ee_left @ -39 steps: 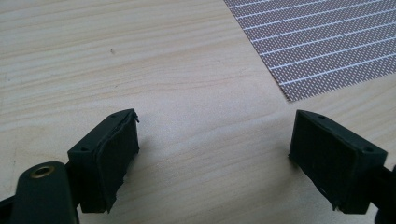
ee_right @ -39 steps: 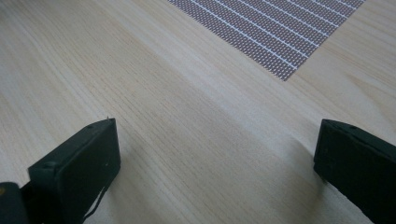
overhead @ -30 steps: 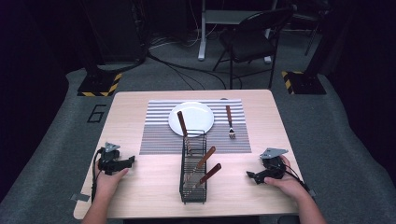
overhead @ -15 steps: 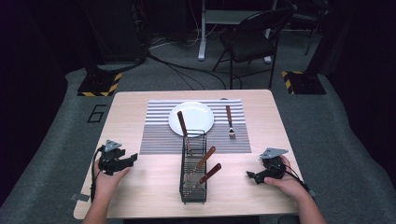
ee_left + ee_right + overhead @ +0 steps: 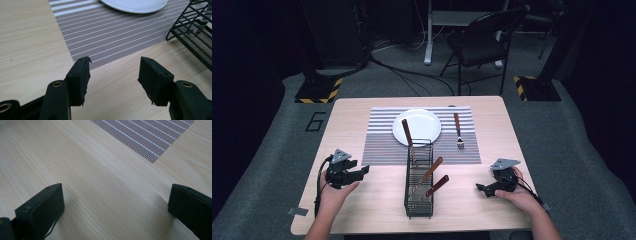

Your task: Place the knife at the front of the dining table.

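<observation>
Since the earlier frames the left gripper [image 5: 354,172] has lifted a little off the bench [image 5: 362,210] near its left edge and shifted inward, and its fingers [image 5: 80,75] have just been closing partway; nothing lies between them, so they hang released over bare wood, aimed at the front left corner of the placemat [image 5: 387,145].

One striped placemat lies across the far half of the bench, and one white plate [image 5: 422,122] sits on its middle. One black wire caddy [image 5: 418,180] stands in the middle of the bench, its far end on the placemat's front edge. Three wooden-handled utensils lean in it: one [image 5: 407,132] at the far end, tilted back over the plate, and two [image 5: 432,169] [image 5: 438,185] nearer the front, tilted right. One fork [image 5: 458,131] with a wooden handle lies on the placemat just right of the plate, tines toward the front edge.

Near the right edge, the right gripper [image 5: 484,189] rests low on the bench, its fingers [image 5: 42,207] spread wide and released over bare wood.
</observation>
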`<action>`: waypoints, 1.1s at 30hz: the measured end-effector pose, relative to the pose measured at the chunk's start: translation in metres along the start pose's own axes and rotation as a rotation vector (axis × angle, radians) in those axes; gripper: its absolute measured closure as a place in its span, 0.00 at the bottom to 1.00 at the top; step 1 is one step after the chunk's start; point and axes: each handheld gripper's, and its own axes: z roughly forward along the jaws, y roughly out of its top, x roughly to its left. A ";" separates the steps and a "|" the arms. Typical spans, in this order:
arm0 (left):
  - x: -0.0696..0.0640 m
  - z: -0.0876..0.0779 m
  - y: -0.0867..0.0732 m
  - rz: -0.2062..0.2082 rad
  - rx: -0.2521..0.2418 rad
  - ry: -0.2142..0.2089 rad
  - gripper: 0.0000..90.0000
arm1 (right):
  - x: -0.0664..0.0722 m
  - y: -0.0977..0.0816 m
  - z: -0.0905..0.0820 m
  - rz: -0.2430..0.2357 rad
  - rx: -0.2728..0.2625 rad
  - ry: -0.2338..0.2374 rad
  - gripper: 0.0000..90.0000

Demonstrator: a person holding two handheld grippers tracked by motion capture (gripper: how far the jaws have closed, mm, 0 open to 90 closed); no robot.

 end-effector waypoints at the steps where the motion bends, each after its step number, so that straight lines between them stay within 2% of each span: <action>1: -0.001 0.000 0.001 0.003 -0.001 -0.003 0.47 | 0.000 0.000 0.000 0.000 0.000 0.000 0.00; 7: -0.007 0.001 0.008 0.006 -0.008 -0.020 0.51 | 0.000 0.000 0.000 0.000 0.000 0.000 0.00; 17: -0.022 0.006 0.029 0.048 -0.010 -0.057 0.57 | 0.000 0.000 0.000 0.000 0.000 0.000 0.00; 20: -0.025 0.007 0.032 0.048 -0.011 -0.060 0.58 | 0.000 0.000 0.000 0.000 0.000 -0.001 0.00; 33: -0.041 0.008 0.057 0.048 -0.025 -0.139 0.63 | 0.000 0.000 0.000 -0.001 0.000 0.000 0.00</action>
